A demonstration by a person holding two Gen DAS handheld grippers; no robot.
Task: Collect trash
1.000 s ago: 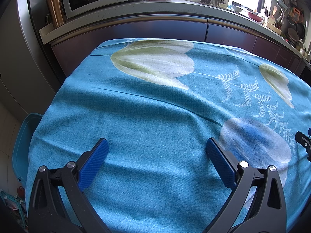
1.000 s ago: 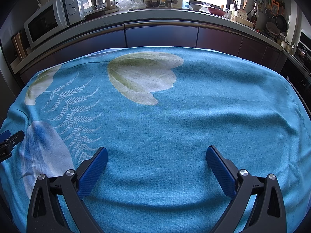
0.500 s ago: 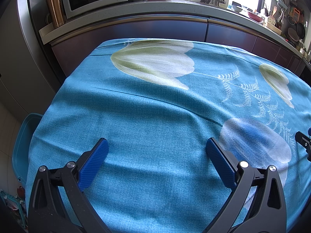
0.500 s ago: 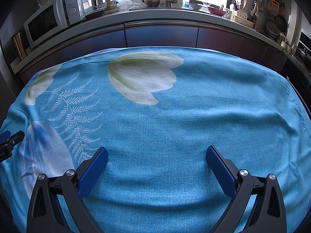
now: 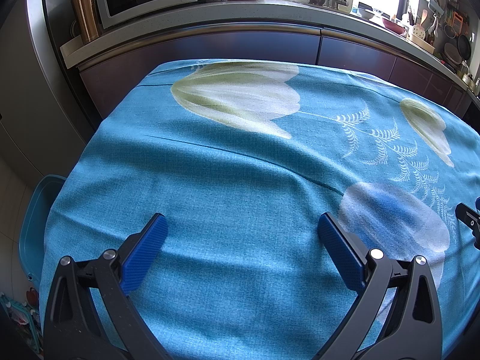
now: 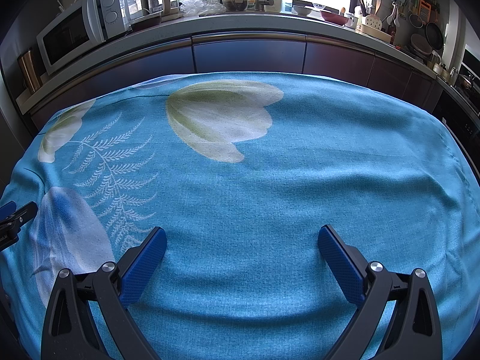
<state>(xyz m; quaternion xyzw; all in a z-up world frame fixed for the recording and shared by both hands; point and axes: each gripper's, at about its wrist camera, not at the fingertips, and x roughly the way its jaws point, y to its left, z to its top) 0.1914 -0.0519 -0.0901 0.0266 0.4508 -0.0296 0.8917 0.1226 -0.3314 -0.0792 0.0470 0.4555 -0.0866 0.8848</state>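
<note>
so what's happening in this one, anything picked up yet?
Nothing yet. The left gripper and right gripper both hover open and empty over the blue floral tablecloth, fingers spread wide. No trash shows on the cloth in either view. A teal bin sits on the floor off the table's left edge. The kitchen counter behind is cluttered, but neither gripper is near it.

Teal plastic bin low at far left, just beside the draped blue tablecloth edge, partly hidden by it. Rounded rim showing; contents unreadable.
</note>
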